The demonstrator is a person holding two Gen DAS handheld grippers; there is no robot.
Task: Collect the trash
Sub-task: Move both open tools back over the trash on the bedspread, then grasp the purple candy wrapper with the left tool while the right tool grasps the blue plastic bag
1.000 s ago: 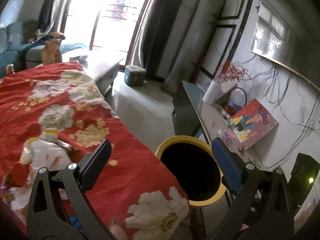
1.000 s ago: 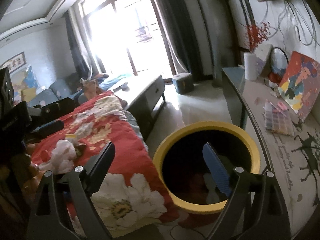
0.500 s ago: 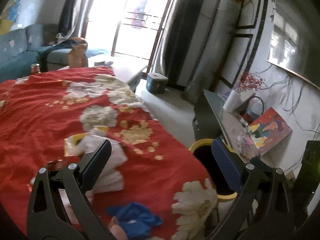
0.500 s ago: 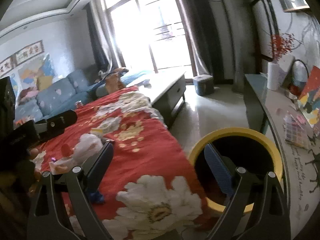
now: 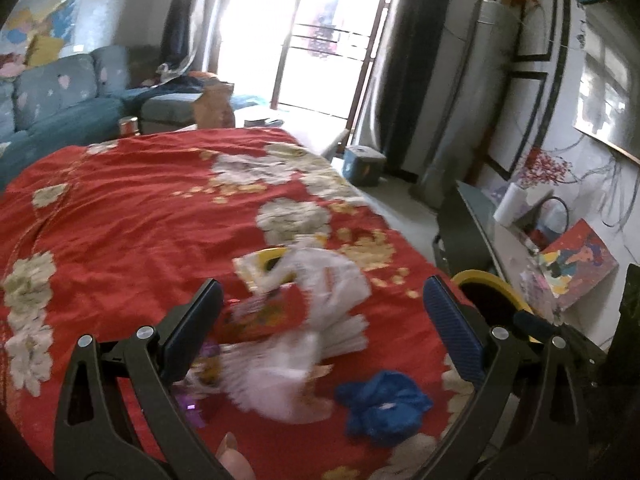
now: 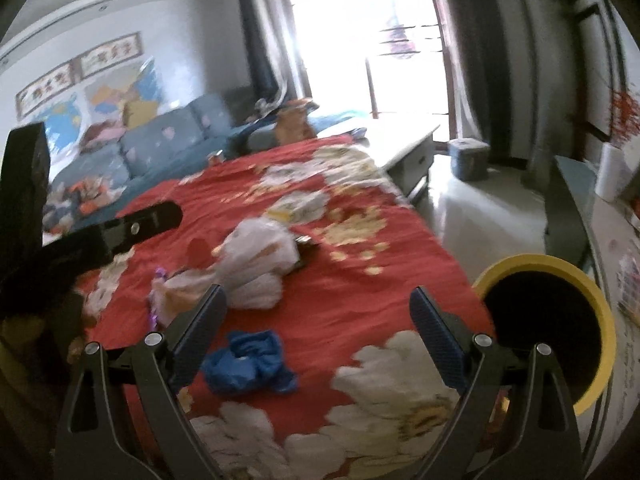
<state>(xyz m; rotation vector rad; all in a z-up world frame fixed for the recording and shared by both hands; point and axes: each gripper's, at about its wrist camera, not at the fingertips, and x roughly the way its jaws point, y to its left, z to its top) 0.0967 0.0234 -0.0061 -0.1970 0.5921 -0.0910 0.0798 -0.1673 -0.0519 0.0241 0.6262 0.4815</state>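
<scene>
Left wrist view: I hold both grippers over the trash, empty, fingers wide.

My left gripper (image 5: 322,314) hangs above the crumpled white plastic bags (image 5: 316,300) on the red floral cloth (image 5: 132,216); a crumpled blue wrapper (image 5: 382,406) lies just beside them. My right gripper (image 6: 318,320) faces the same blue wrapper (image 6: 250,362) and bags (image 6: 258,268). The yellow-rimmed black bin (image 6: 548,332) stands beside the cloth's edge, right of both grippers.

Glaring daylight floods through tall glass balcony doors (image 5: 320,40) framed by dark curtains (image 5: 396,60), beside a blue fabric sofa (image 6: 160,144) and pale tiled floor (image 6: 480,208).
</scene>
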